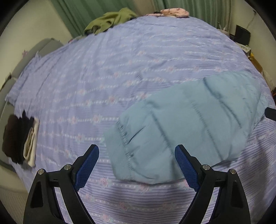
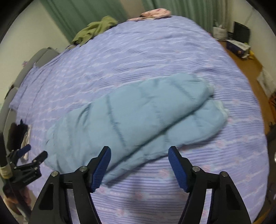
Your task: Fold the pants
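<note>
Light blue quilted pants [image 1: 186, 124] lie folded lengthwise on the lilac striped bedspread [image 1: 103, 77]. In the right wrist view the pants [image 2: 134, 120] stretch from lower left to the right, one leg layered on the other. My left gripper [image 1: 137, 151] is open and empty, hovering above the pants' near left end. My right gripper [image 2: 139, 151] is open and empty above the pants' near edge. The left gripper also shows at the left edge of the right wrist view [image 2: 34, 153], open.
A stack of folded dark and cream clothes [image 1: 19, 137] sits at the bed's left edge. A green garment [image 1: 110, 20] and a pink floral one [image 1: 172, 13] lie at the far end. Wooden floor with boxes [image 2: 239, 46] lies right of the bed.
</note>
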Action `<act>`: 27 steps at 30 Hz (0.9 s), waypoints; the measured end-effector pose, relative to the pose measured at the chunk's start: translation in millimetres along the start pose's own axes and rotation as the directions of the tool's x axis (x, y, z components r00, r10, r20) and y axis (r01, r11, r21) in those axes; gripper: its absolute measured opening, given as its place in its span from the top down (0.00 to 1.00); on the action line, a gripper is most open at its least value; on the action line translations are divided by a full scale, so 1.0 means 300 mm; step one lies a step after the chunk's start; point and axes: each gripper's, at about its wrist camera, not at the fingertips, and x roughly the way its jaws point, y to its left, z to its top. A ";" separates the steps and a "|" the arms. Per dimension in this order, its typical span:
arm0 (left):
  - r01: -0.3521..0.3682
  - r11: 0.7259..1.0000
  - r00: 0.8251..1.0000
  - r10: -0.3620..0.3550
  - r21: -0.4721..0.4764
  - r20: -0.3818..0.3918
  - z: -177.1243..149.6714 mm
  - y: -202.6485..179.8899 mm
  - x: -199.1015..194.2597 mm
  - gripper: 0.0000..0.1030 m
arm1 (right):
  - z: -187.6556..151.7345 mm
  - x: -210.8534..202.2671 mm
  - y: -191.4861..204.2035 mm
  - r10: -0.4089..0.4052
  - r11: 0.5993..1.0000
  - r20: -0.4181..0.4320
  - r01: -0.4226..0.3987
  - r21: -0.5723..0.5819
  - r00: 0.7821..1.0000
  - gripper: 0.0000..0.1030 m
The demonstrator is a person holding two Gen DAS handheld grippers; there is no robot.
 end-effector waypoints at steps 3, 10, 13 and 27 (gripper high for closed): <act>0.021 0.999 1.000 -0.021 -0.040 -0.021 -0.013 0.026 0.026 0.12 | 0.032 0.056 0.006 -0.016 1.000 -0.008 0.016 0.025 1.000 0.34; 0.056 0.993 0.996 -0.063 -0.108 -0.057 0.000 0.031 0.069 0.13 | 0.106 0.172 -0.115 -0.081 0.972 -0.052 0.091 0.217 0.995 0.41; 0.059 0.994 0.996 -0.064 -0.092 -0.061 0.012 0.003 0.083 0.13 | 0.129 0.211 -0.152 -0.091 0.956 -0.061 0.104 0.274 0.994 0.49; 0.091 0.979 0.986 -0.115 -0.184 -0.122 0.030 0.028 0.130 0.13 | 0.084 0.052 -0.128 -0.059 0.956 -0.032 0.066 0.285 0.998 0.85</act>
